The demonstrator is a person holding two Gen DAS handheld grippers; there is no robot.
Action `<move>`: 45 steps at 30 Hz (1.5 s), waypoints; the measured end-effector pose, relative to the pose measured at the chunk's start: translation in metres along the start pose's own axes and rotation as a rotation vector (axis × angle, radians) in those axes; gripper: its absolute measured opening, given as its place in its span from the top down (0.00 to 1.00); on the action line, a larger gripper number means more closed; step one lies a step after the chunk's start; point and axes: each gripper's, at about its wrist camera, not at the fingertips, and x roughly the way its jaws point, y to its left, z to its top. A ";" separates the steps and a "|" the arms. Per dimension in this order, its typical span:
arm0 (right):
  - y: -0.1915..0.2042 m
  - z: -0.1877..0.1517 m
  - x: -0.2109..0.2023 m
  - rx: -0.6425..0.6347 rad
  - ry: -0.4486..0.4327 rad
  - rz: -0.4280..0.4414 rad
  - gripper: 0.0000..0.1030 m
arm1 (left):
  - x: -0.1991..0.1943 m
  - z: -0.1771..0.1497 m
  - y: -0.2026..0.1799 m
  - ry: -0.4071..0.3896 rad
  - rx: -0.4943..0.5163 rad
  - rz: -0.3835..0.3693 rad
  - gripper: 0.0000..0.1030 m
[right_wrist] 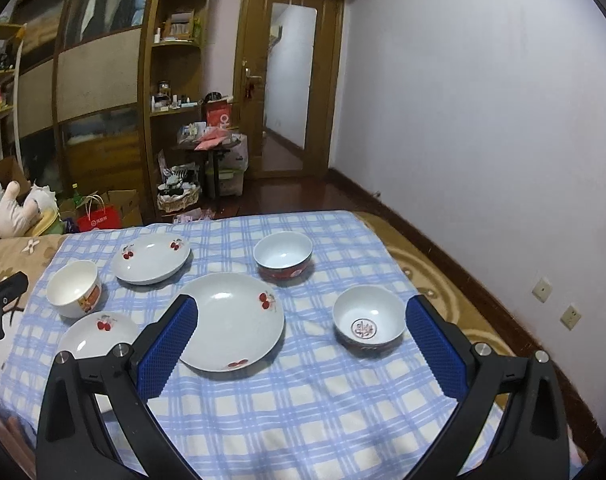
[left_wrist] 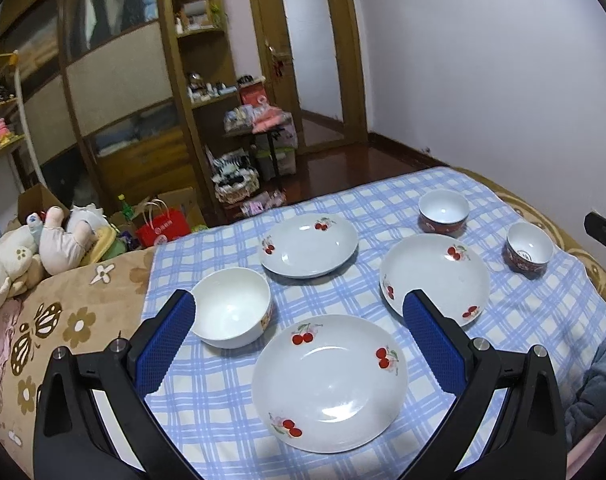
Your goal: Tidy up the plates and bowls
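Both grippers, left (left_wrist: 299,304) and right (right_wrist: 301,306), hover spread, empty; plates (left_wrist: 330,384) may slip when pinched on the soft cloth (left_wrist: 207,400)

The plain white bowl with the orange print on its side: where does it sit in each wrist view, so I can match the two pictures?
Left wrist view: the white bowl sits left of centre, just beside the left gripper's left finger.
Right wrist view: the white bowl lies at the far left of the cloth, well clear of the right gripper.
Shared landmark: the cherry plate just behind it, to its right.
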 end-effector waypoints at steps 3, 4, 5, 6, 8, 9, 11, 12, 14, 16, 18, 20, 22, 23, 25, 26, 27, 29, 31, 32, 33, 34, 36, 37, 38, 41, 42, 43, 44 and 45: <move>0.000 0.005 0.003 0.016 -0.005 0.004 0.00 | 0.008 0.012 0.000 0.024 0.008 -0.025 0.01; -0.001 0.009 0.003 0.018 -0.014 0.000 0.00 | 0.010 0.016 -0.001 0.029 0.015 -0.029 0.01; -0.002 0.013 0.003 0.016 -0.022 0.000 0.00 | 0.013 0.021 -0.002 0.034 0.023 -0.032 0.01; -0.001 0.016 0.004 0.013 -0.030 0.001 0.00 | 0.016 0.027 -0.005 0.034 0.034 -0.039 0.01; -0.001 0.023 0.008 0.011 -0.032 0.015 0.00 | 0.023 0.037 -0.010 0.037 0.051 -0.039 0.01; -0.003 0.030 0.013 0.011 -0.030 0.020 0.00 | 0.027 0.043 -0.013 0.038 0.063 -0.046 0.01; -0.001 0.035 0.019 0.008 -0.029 0.011 0.00 | 0.034 0.053 -0.019 0.041 0.078 -0.058 0.01; -0.002 0.037 0.022 0.007 -0.030 0.013 0.00 | 0.041 0.059 -0.023 0.050 0.082 -0.068 0.01; -0.002 0.041 0.027 0.002 -0.026 0.045 0.00 | 0.052 0.070 -0.028 0.061 0.081 -0.087 0.01; -0.002 0.045 0.035 0.000 -0.014 0.050 0.00 | 0.060 0.077 -0.030 0.061 0.074 -0.091 0.01; -0.002 0.048 0.045 -0.004 0.009 0.032 0.00 | 0.072 0.085 -0.033 0.075 0.065 -0.108 0.01; -0.004 0.051 0.055 0.004 0.025 0.024 0.00 | 0.084 0.090 -0.037 0.094 0.064 -0.142 0.01; -0.007 0.054 0.065 0.026 0.040 0.033 0.00 | 0.095 0.092 -0.041 0.096 0.066 -0.155 0.01; -0.008 0.053 0.069 0.033 0.046 0.039 0.00 | 0.101 0.093 -0.043 0.094 0.066 -0.159 0.01; -0.012 0.052 0.082 0.044 0.070 0.056 0.00 | 0.111 0.092 -0.047 0.101 0.075 -0.169 0.01; -0.013 0.051 0.088 0.048 0.079 0.057 0.00 | 0.116 0.091 -0.050 0.108 0.086 -0.172 0.01; -0.015 0.049 0.093 0.058 0.086 0.054 0.00 | 0.123 0.090 -0.055 0.114 0.097 -0.165 0.01; -0.019 0.046 0.107 0.084 0.110 0.055 0.00 | 0.133 0.086 -0.061 0.126 0.107 -0.146 0.01; -0.023 0.040 0.119 0.104 0.134 0.060 0.01 | 0.143 0.082 -0.065 0.143 0.120 -0.168 0.01; -0.024 0.037 0.124 0.105 0.142 0.054 0.07 | 0.150 0.079 -0.069 0.153 0.126 -0.163 0.01; -0.025 0.034 0.128 0.101 0.142 0.046 0.14 | 0.154 0.075 -0.069 0.160 0.130 -0.159 0.01; -0.025 0.031 0.132 0.093 0.149 0.037 0.16 | 0.158 0.071 -0.071 0.166 0.133 -0.166 0.01; -0.024 0.025 0.141 0.084 0.167 0.035 0.19 | 0.166 0.065 -0.072 0.179 0.133 -0.185 0.01; -0.024 0.023 0.146 0.083 0.179 0.043 0.21 | 0.168 0.062 -0.072 0.184 0.132 -0.192 0.01; -0.023 0.020 0.150 0.081 0.192 0.046 0.23 | 0.174 0.060 -0.073 0.196 0.127 -0.204 0.01; -0.019 0.014 0.162 0.065 0.222 0.056 0.23 | 0.188 0.054 -0.074 0.228 0.110 -0.226 0.01; -0.017 0.012 0.166 0.059 0.231 0.063 0.23 | 0.192 0.053 -0.074 0.236 0.106 -0.228 0.01; -0.015 0.011 0.168 0.056 0.237 0.067 0.23 | 0.195 0.051 -0.074 0.244 0.101 -0.231 0.01; -0.014 0.010 0.171 0.054 0.245 0.075 0.23 | 0.200 0.048 -0.075 0.254 0.094 -0.237 0.01; -0.012 0.009 0.173 0.052 0.249 0.080 0.23 | 0.203 0.046 -0.075 0.263 0.090 -0.241 0.01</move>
